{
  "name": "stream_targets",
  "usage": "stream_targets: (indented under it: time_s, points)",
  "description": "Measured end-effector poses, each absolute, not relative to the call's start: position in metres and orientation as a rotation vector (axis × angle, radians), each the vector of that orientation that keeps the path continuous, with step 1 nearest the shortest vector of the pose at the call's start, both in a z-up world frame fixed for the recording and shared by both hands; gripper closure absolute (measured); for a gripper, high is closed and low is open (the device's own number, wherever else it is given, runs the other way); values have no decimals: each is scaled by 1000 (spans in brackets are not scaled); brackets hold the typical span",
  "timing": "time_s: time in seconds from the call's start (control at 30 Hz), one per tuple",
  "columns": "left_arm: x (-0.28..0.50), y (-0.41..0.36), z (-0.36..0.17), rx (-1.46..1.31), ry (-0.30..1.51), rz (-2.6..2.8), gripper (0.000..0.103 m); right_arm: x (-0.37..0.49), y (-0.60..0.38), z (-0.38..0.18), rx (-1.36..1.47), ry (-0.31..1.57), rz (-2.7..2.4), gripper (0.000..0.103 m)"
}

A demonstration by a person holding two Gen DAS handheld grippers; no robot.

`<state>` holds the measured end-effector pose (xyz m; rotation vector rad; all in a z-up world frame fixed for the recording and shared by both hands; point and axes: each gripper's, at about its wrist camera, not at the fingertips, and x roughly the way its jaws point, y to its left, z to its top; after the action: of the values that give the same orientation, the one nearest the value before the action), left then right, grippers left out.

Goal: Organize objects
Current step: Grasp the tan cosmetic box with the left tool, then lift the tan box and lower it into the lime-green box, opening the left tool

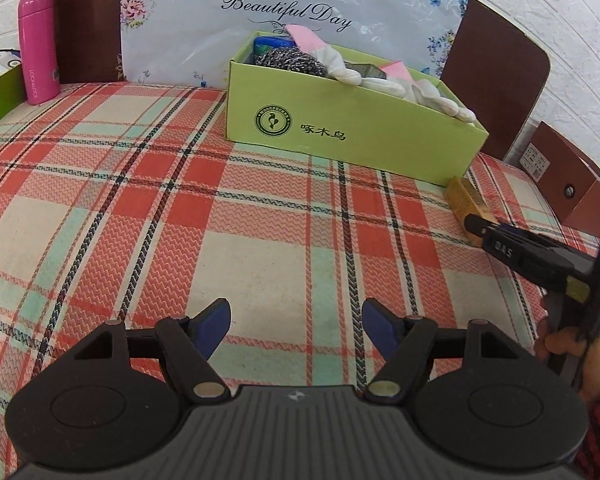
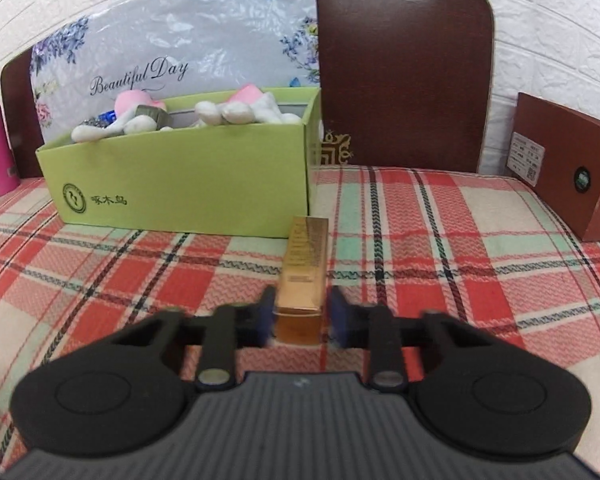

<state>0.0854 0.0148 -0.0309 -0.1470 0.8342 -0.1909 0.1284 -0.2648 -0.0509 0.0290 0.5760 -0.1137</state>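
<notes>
A long gold box [image 2: 302, 268] lies on the plaid tablecloth, its far end touching the front of the green cardboard box [image 2: 180, 192]. My right gripper [image 2: 300, 316] is open, its blue pads [image 2: 265, 316] flanking the near end of the gold box with small gaps on both sides. In the left wrist view the gold box [image 1: 462, 200] lies by the green box's [image 1: 352, 128] right corner, with the right gripper [image 1: 474, 224] at it. My left gripper [image 1: 296, 328] is open and empty over the cloth. The green box holds white gloves [image 1: 356, 74], a steel scourer [image 1: 290, 62] and pink items.
A pink bottle [image 1: 38, 46] stands at the back left beside another green box [image 1: 0, 92]. A brown box [image 2: 568, 168] sits at the right edge. Dark chair backs [image 2: 404, 68] and a flowered bag [image 1: 284, 8] stand behind the table.
</notes>
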Motion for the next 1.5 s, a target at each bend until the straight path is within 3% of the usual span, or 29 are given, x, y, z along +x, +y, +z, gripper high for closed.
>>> stream_targets:
  time_s: [0.23, 0.3, 0.53, 0.63, 0.77, 0.97, 1.07, 1.23, 1.3, 1.4, 1.5]
  points:
    - [94, 13, -35, -171, 848, -200, 28, 75, -205, -48, -281, 550, 100, 78]
    - [95, 9, -37, -174, 855, -209, 28, 59, -199, -49, -250, 548, 141, 64]
    - [106, -19, -29, -160, 833, -300, 28, 43, -216, -38, 33, 586, 188, 57]
    - [118, -34, -24, -146, 818, -341, 28, 46, -223, -40, 56, 607, 133, 56]
    - [140, -58, -18, -114, 835, -414, 28, 46, -217, -40, 42, 610, 133, 47]
    - [167, -97, -26, -11, 900, -488, 30, 53, -206, -48, 13, 633, 116, 47]
    - [179, -99, -35, -13, 950, -487, 58, 58, -207, -47, 28, 631, 92, 47]
    - [180, -93, -42, -61, 959, -488, 57, 74, -205, -49, 27, 640, 61, 47]
    - [179, -94, -42, -44, 949, -472, 49, 75, -204, -49, 24, 640, 53, 47]
    - [179, -100, -42, -7, 940, -466, 48, 76, -204, -49, 19, 640, 51, 49]
    - [178, -102, -42, -2, 939, -483, 54, 76, -203, -48, 16, 634, 63, 66]
